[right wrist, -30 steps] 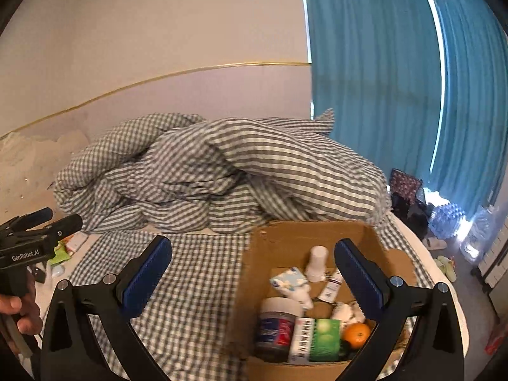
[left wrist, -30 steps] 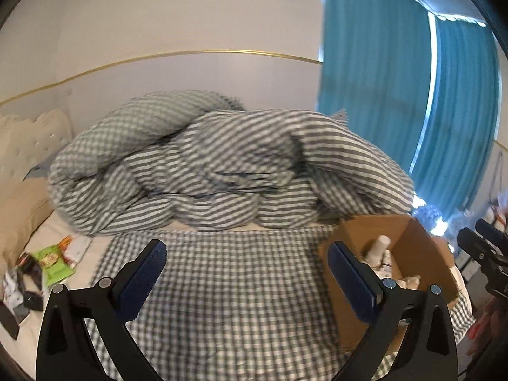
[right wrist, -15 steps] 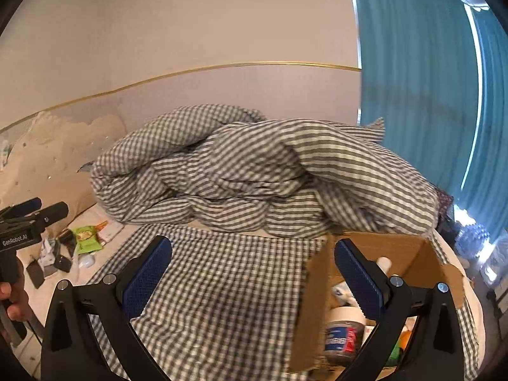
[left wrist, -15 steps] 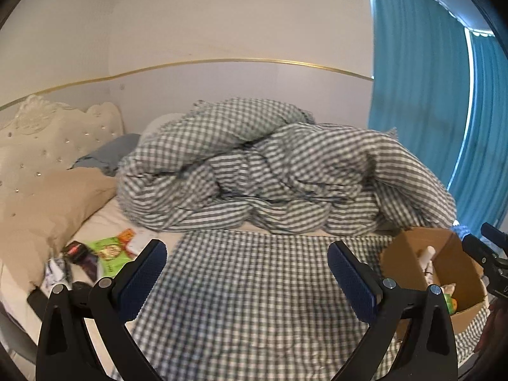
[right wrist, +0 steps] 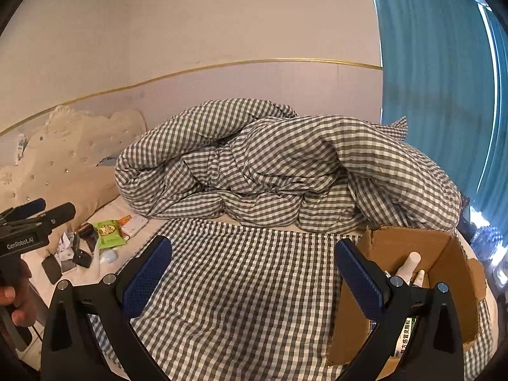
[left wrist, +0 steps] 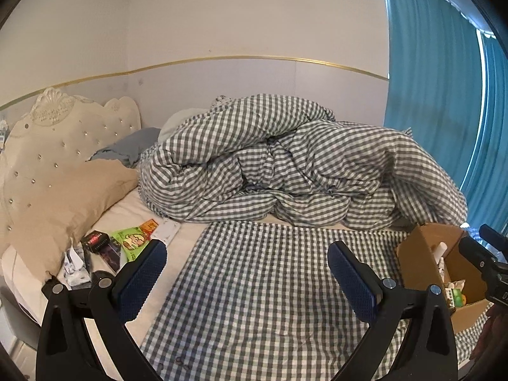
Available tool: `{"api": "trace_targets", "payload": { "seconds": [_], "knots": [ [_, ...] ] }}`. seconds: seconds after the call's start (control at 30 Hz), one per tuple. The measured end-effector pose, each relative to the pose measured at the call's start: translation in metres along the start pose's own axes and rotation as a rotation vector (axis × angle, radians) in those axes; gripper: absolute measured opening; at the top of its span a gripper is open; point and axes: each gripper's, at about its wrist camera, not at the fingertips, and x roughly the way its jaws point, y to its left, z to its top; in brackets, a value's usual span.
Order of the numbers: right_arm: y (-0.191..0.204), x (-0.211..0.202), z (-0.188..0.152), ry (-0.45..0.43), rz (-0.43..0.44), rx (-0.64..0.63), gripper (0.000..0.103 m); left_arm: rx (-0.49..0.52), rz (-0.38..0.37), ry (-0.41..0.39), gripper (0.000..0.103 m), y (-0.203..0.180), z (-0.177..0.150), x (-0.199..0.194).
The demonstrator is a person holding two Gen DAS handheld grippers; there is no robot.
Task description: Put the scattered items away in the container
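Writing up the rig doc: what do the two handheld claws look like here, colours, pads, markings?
Both match: black plastic frames with angular struts and silver pivot screws, each finger faced with a blue dimpled pad. Left claw, right claw. In the right wrist view the left unit's body carries white "GenRobot.AI" lettering, and bare fingers wrap its handle. No cables or sleeves visible.

Rumpled gingham duvet (left wrist: 285, 165) against the wall, beige pillow (left wrist: 63, 203) beside it, teal curtain (left wrist: 435, 95) right.
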Motion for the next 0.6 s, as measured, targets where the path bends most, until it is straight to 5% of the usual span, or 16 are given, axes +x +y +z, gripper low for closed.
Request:
{"api": "trace_targets", "payload": {
  "seconds": [0.6],
  "knots": [
    [-0.012, 0.008, -0.013, 0.042, -0.025, 0.012, 0.103, 0.023, -0.033, 0.035, 0.103, -0.020, -0.012, 0.012]
  ]
}}
